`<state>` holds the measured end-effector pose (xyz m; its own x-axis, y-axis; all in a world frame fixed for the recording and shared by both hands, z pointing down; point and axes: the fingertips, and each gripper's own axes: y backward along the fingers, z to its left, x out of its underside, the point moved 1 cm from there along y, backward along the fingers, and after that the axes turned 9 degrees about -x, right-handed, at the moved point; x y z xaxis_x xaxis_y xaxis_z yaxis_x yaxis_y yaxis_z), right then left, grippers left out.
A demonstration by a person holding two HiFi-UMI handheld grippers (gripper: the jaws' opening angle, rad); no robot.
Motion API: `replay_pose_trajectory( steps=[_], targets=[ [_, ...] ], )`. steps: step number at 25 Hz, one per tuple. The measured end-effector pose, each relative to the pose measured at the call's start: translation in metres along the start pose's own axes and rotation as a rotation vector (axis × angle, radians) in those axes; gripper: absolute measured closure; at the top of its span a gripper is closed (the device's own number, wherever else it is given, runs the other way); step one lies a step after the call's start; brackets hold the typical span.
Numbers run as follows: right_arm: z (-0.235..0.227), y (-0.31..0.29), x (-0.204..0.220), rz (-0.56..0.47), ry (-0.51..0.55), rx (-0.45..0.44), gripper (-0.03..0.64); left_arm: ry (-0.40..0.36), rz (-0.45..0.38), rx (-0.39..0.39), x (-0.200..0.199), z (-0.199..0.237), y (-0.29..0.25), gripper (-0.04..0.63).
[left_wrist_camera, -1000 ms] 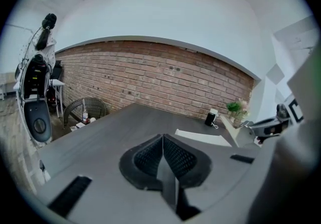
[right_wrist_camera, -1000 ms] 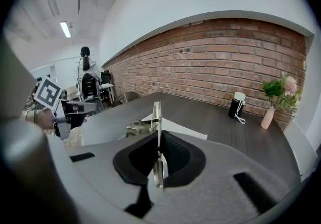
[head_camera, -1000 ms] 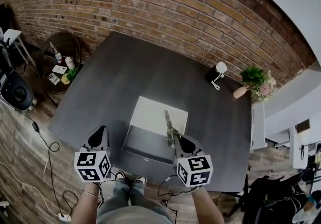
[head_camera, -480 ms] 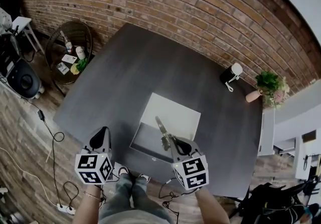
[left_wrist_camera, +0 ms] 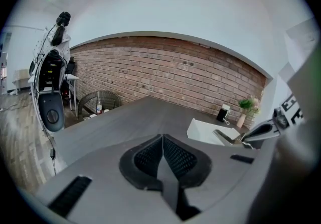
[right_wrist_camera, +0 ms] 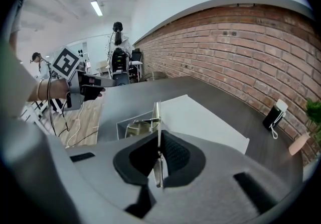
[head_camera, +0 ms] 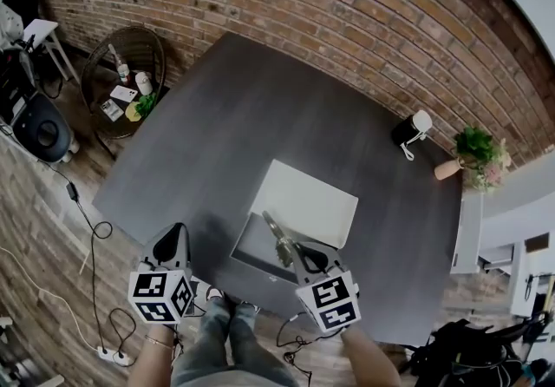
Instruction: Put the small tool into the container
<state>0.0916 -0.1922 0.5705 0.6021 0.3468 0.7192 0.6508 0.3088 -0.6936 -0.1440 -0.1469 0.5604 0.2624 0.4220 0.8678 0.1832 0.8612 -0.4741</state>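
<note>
A small metal tool point(head_camera: 276, 235) sticks out of my right gripper point(head_camera: 293, 249), whose jaws are shut on it; its tip leans up and left over the open dark box point(head_camera: 260, 248) at the table's near edge. The box's white lid point(head_camera: 308, 201) lies flat behind it. In the right gripper view the thin tool point(right_wrist_camera: 156, 115) stands edge-on between the pads, above the box point(right_wrist_camera: 131, 126) and lid point(right_wrist_camera: 200, 123). My left gripper point(head_camera: 173, 235) hovers left of the box, shut and empty point(left_wrist_camera: 161, 140). From the left gripper view the tool point(left_wrist_camera: 226, 137) shows at the right.
A dark table point(head_camera: 225, 116) runs to a brick wall. A black device with a white cable point(head_camera: 409, 128) and a potted plant point(head_camera: 473, 151) stand at its far right. A wicker side table point(head_camera: 121, 73) with bottles, camera gear point(left_wrist_camera: 50, 92) and floor cables point(head_camera: 82, 220) lie left.
Both grippers have sunk a little towards the table's near edge. The right one has rolled, so the tool now leans left over the open box instead of pointing straight away.
</note>
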Motion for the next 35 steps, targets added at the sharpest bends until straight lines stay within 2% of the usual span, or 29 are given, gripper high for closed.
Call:
replay_pose_trajectory(
  steps=[13,27,35],
  targets=[
    [0.004,-0.028,0.021,0.159,0.169,-0.025,0.612,0.005,0.039,-0.021,0.022,0.017,-0.007,0.588],
    [-0.014,-0.047,0.032,0.25,0.3,0.052,0.612,0.001,0.066,-0.019,0.035,0.019,-0.014,0.588],
    [-0.019,-0.057,0.035,0.299,0.325,0.112,0.611,-0.004,0.081,-0.016,0.04,0.019,-0.014,0.588]
  ],
)
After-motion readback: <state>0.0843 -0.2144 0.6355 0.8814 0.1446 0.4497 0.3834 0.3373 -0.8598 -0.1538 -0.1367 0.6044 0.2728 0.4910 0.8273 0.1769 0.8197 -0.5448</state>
